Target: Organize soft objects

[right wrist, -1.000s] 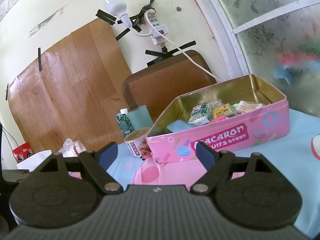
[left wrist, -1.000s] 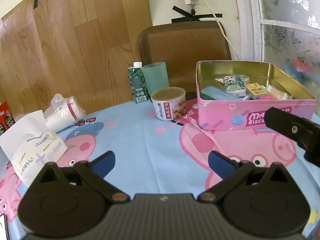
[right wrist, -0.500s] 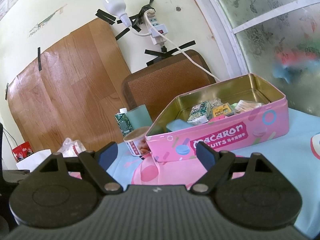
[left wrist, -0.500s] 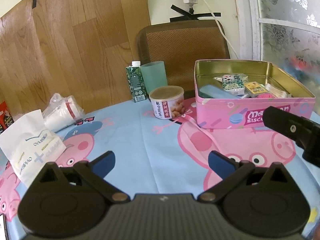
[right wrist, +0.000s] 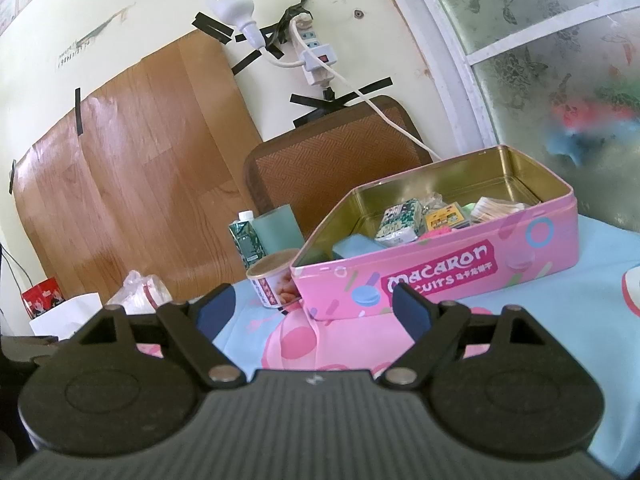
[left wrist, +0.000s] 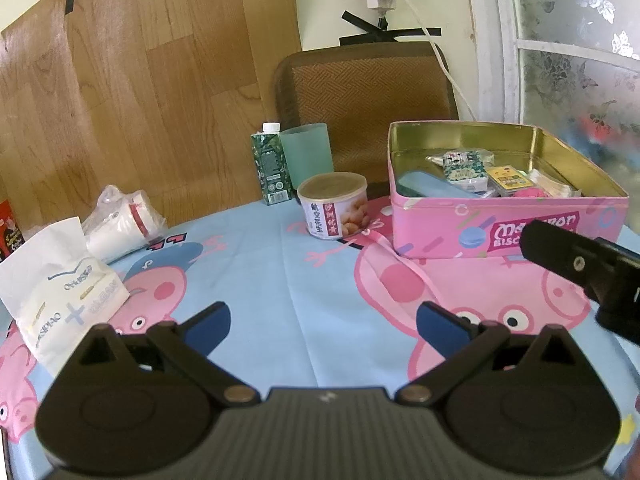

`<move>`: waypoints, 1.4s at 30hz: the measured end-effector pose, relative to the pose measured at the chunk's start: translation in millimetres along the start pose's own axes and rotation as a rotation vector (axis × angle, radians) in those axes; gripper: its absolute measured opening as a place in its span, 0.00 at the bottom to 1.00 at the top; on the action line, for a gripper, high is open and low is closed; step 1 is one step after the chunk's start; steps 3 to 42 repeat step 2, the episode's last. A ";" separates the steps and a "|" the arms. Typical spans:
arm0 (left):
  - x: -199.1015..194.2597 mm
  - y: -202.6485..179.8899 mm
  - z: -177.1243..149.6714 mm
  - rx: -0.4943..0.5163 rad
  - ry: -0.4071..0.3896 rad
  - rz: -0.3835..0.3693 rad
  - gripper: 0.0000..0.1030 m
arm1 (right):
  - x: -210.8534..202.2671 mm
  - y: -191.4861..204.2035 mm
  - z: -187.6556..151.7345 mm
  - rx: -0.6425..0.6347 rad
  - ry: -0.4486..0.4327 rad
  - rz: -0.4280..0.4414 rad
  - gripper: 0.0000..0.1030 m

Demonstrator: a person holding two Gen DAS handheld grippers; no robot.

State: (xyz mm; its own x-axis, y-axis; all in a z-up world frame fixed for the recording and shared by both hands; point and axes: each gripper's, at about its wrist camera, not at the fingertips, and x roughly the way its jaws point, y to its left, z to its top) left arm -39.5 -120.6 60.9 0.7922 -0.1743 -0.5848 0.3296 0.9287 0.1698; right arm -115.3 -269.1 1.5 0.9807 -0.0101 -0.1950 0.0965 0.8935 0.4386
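Both grippers stand with their jaws spread wide and nothing between them: the left gripper [left wrist: 322, 322] hangs above the cartoon-print tablecloth [left wrist: 260, 276], and the right gripper [right wrist: 312, 308] points toward the pink biscuit tin [right wrist: 460, 268]. Over the last second the left wrist view has changed only slightly: the tin [left wrist: 480, 228], the peanut can [left wrist: 334, 206] and the tissue pack [left wrist: 60, 280] sit a little lower in the frame, which suggests a small lift or upward tilt of that gripper and no approach to any item. The right wrist view is nearly unchanged; the tin has shifted marginally. No object has moved on the table. The tin is open, and its contents lie inside along the far and right part: a light-blue soft pack [left wrist: 434, 186], a green patterned packet [left wrist: 464, 162], a yellow packet [left wrist: 508, 176] and some pale items [left wrist: 550, 188] at the right end. Outside the tin, the tissue pack and a plastic-wrapped white bundle [left wrist: 120, 224] lie well apart from it at the left edge of the table; the green carton [left wrist: 270, 164] and the teal cup [left wrist: 306, 152] stand behind the can. In judgement, the task stands between placements: neither gripper carries anything, and the soft goods on the left are the likely remaining candidates, within reach of the left gripper.
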 end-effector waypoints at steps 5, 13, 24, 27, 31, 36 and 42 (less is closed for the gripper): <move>0.1 2.2 0.4 -0.007 -0.004 -0.014 1.00 | 0.4 1.0 -0.3 -0.007 -0.002 -0.003 0.86; 0.1 2.2 0.4 -0.007 -0.004 -0.014 1.00 | 0.4 1.0 -0.3 -0.007 -0.002 -0.003 0.86; 0.1 2.2 0.4 -0.007 -0.004 -0.014 1.00 | 0.4 1.0 -0.3 -0.007 -0.002 -0.003 0.86; 0.1 2.2 0.4 -0.007 -0.004 -0.014 1.00 | 0.4 1.0 -0.3 -0.007 -0.002 -0.003 0.86; 0.1 2.2 0.4 -0.007 -0.004 -0.014 1.00 | 0.4 1.0 -0.3 -0.007 -0.002 -0.003 0.86; 0.1 2.2 0.4 -0.007 -0.004 -0.014 1.00 | 0.4 1.0 -0.3 -0.007 -0.002 -0.003 0.86; 0.1 2.2 0.4 -0.007 -0.004 -0.014 1.00 | 0.4 1.0 -0.3 -0.007 -0.002 -0.003 0.86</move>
